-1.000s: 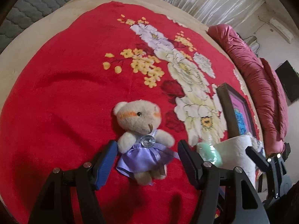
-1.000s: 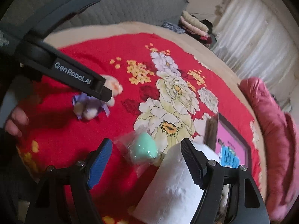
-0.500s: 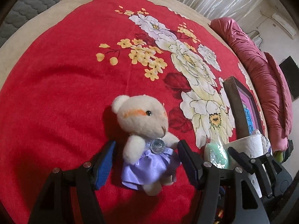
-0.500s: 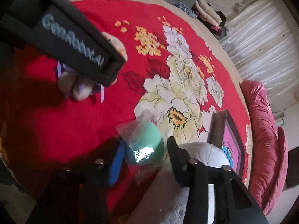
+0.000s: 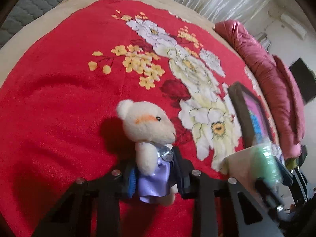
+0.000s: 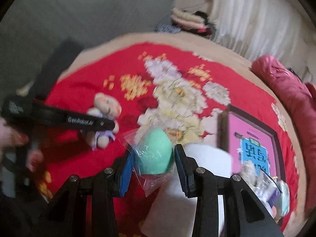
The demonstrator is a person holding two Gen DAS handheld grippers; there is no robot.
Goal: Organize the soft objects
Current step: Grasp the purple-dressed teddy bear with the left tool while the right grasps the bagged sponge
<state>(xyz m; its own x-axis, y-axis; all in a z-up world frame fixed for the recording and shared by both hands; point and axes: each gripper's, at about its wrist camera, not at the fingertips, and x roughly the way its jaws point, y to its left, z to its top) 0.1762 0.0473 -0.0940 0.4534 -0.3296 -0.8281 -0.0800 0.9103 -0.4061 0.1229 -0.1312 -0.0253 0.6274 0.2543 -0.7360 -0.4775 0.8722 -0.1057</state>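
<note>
Teddy bear (image 5: 147,138), cream with a lilac satin dress, is clamped at the body between the jaws of the left gripper (image 5: 153,169); its head rises above the jaws, over the red floral blanket (image 5: 59,102) on the bed. In the right wrist view the bear (image 6: 104,116) is seen partly hidden behind one black finger of the left gripper (image 6: 106,125), and whether it touches the blanket cannot be told. A green egg-shaped sponge (image 6: 155,154) in a clear plastic bag is squeezed between the jaws of the right gripper (image 6: 153,164), to the right of the bear. Just behind the sponge a white paper roll (image 6: 205,158) is seen, with a dark-framed picture (image 6: 254,138) showing a pink and blue face beside it. A dark red quilt (image 5: 272,75) is bunched along the right edge of the bed
</note>
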